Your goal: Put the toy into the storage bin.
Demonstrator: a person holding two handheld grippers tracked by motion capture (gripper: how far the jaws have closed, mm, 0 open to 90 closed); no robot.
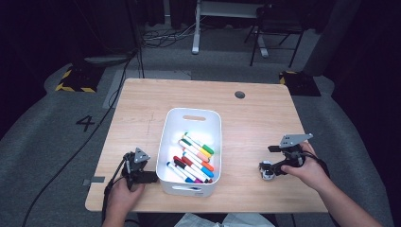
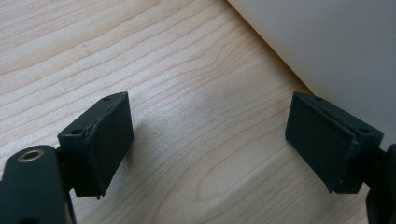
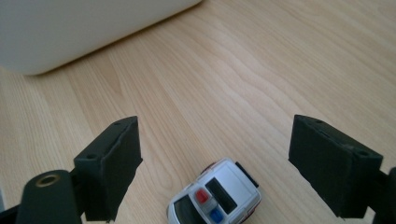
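The light, hard, free-rolling toy police car (image 3: 215,198) is straddled untouched by the wide-open right claw (image 3: 215,168), best pinched across its sides.

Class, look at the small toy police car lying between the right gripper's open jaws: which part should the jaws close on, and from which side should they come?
Grip the toy police car across its two long flanks at mid-body, coming down from above. It sits upright on its wheels on the table, and the right gripper already straddles it, jaws wide. The flat sides probably suit the pads better than the sloped roof.
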